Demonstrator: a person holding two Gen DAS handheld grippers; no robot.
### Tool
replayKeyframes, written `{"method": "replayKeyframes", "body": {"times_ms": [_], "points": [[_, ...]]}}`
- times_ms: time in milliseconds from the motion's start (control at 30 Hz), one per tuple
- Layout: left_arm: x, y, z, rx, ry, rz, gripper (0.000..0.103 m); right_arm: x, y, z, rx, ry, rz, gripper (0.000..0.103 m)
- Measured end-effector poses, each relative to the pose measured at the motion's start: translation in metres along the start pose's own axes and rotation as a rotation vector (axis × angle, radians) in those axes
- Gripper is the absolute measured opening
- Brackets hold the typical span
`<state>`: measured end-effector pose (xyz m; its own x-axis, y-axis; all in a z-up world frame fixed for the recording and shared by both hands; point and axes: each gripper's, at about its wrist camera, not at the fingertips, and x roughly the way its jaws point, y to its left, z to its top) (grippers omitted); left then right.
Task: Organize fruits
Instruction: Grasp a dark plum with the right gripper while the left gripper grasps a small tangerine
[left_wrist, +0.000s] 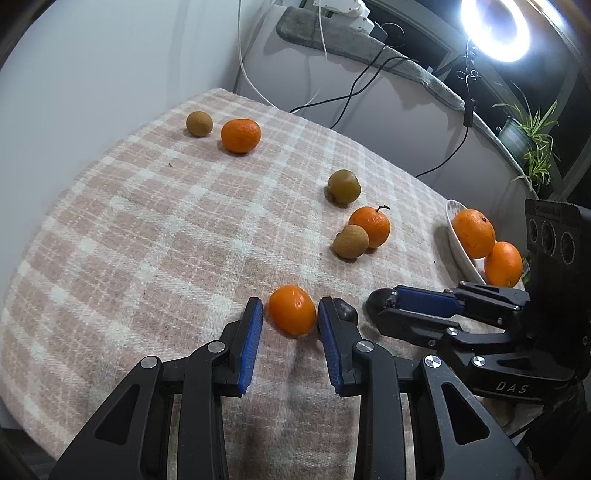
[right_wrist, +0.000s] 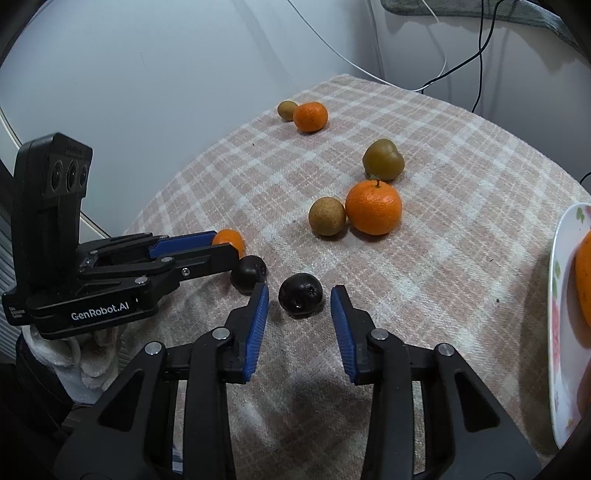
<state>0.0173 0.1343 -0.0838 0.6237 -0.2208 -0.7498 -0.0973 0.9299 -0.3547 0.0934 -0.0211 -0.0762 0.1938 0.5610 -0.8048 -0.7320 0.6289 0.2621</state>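
Observation:
My left gripper (left_wrist: 290, 314) is open with a small orange (left_wrist: 291, 309) between its blue pads, resting on the checked cloth; gaps show on both sides. My right gripper (right_wrist: 299, 301) is open around a dark round fruit (right_wrist: 301, 298) on the cloth, not touching it. A second dark fruit (right_wrist: 248, 272) lies beside the left gripper's finger (right_wrist: 207, 254). Farther off lie an orange with a stem (left_wrist: 370, 226), a brown fruit (left_wrist: 351, 242) touching it, a green-brown fruit (left_wrist: 344, 186), and another orange (left_wrist: 241, 135) with a small brown fruit (left_wrist: 199, 123). A white plate (left_wrist: 461, 251) holds two oranges (left_wrist: 474, 232).
The table is covered by a pink checked cloth (left_wrist: 147, 221) and stands against a white wall. Cables (left_wrist: 354, 92) hang behind it. A ring light (left_wrist: 495, 29) and a potted plant (left_wrist: 532, 147) stand at the back right. The plate's rim (right_wrist: 557, 280) is at my right.

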Motion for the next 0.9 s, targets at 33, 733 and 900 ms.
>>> {"method": "replayKeyframes", "body": {"times_ms": [33,733,900], "points": [[0.0,0.0,0.0,-0.002,0.001,-0.003,0.029,0.001,0.0,0.0,-0.002,0.001,-0.002,0.034],[-0.015,-0.014,0.007,0.001,-0.045,-0.026,0.023,-0.032,-0.011,-0.003,0.041,-0.087,-0.016,0.026],[-0.015,-0.03,0.013,0.023,-0.051,-0.061,0.023,-0.056,-0.02,-0.01,0.069,-0.136,-0.04,0.026]]}}
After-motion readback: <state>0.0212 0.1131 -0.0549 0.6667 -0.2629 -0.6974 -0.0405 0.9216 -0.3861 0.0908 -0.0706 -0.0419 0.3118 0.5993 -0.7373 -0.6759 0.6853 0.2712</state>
